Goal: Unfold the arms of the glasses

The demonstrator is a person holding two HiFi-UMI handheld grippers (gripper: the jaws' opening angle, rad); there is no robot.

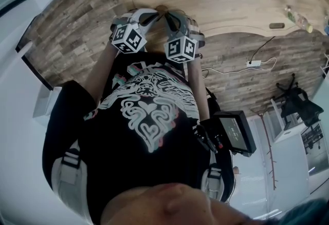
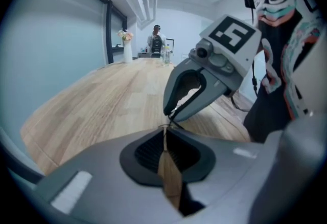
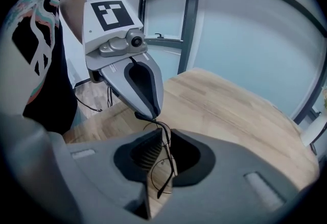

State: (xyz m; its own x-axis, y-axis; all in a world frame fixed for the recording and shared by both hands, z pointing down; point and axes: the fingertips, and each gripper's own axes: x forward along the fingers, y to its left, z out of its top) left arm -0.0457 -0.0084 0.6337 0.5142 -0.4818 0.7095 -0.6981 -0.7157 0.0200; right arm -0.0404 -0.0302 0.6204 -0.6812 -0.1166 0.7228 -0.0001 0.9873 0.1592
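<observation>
the right hand-held gripper [image 3: 164,135] is clamped on the thin wire glasses [image 3: 172,166], whose frame runs down between its jaws. straight ahead of it and tip to tip, the left hand-held gripper [image 2: 165,133] is pinched shut on a fine wire end, probably one arm. both are held above the desk [image 3: 230,100]. the wire looks slim, so pulling off the hinge's line could bend it. a weak pinch could let the glasses slip and drop to the desk below.
</observation>
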